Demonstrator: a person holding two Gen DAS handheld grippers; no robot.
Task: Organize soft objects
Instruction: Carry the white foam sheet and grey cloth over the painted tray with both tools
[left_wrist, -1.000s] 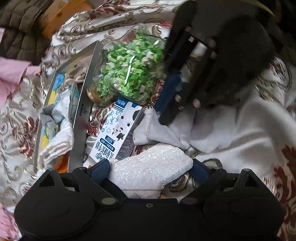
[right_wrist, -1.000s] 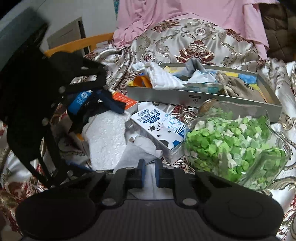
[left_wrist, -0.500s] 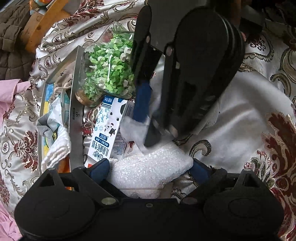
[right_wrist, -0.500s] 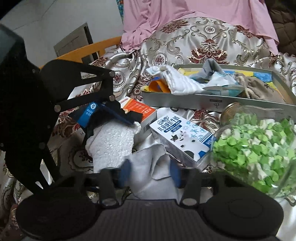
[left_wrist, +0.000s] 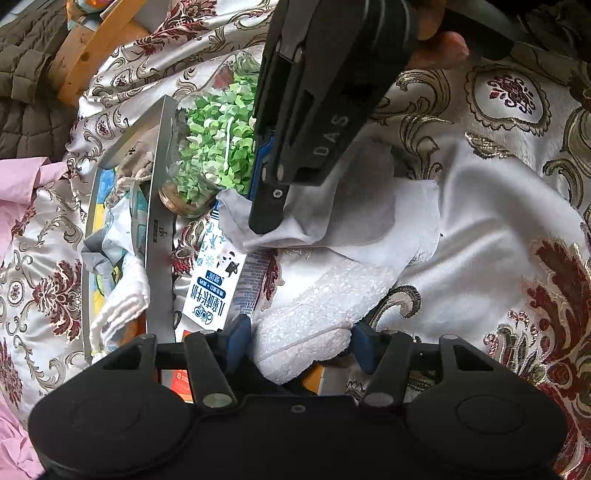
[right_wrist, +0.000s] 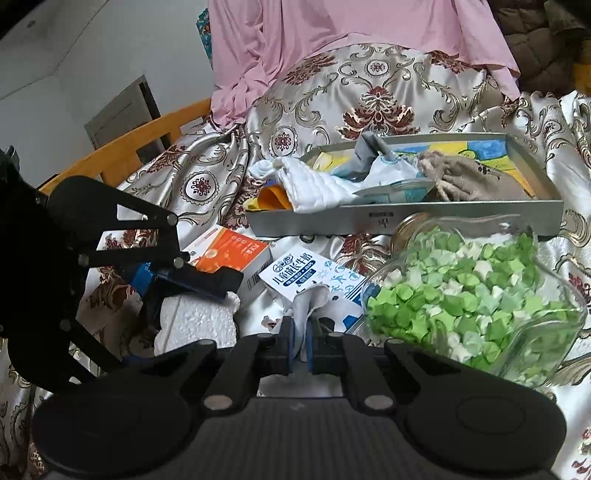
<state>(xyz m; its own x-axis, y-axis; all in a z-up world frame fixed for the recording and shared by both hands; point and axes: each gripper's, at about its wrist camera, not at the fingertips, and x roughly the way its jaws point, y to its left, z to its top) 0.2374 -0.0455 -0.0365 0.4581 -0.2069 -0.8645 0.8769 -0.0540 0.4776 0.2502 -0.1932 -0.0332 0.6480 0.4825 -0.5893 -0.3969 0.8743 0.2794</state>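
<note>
Two grippers work over a patterned bedspread (right_wrist: 369, 96). The left gripper (left_wrist: 300, 341) has just been closing, and its two blue pads now press on either side of one white fluffy sock (left_wrist: 317, 306), which lies between them with its far end resting on the spread. The right gripper (right_wrist: 302, 345) has also just been closing; its jaws stand narrow and pinch a fold of one grey cloth (right_wrist: 308, 302), which stands up between the pads. In the left wrist view this cloth (left_wrist: 332, 206) spreads flat beside the sock.

One milk carton (right_wrist: 314, 280) lies just past the cloth, and one orange box (right_wrist: 229, 253) lies beside it. One glass jar (right_wrist: 476, 295) of green and white paper stars lies on its side. One metal tray (right_wrist: 406, 219) behind them holds several soft things: a white cloth (right_wrist: 317, 186), a beige knitted piece (right_wrist: 465, 179), and others I cannot count.
</note>
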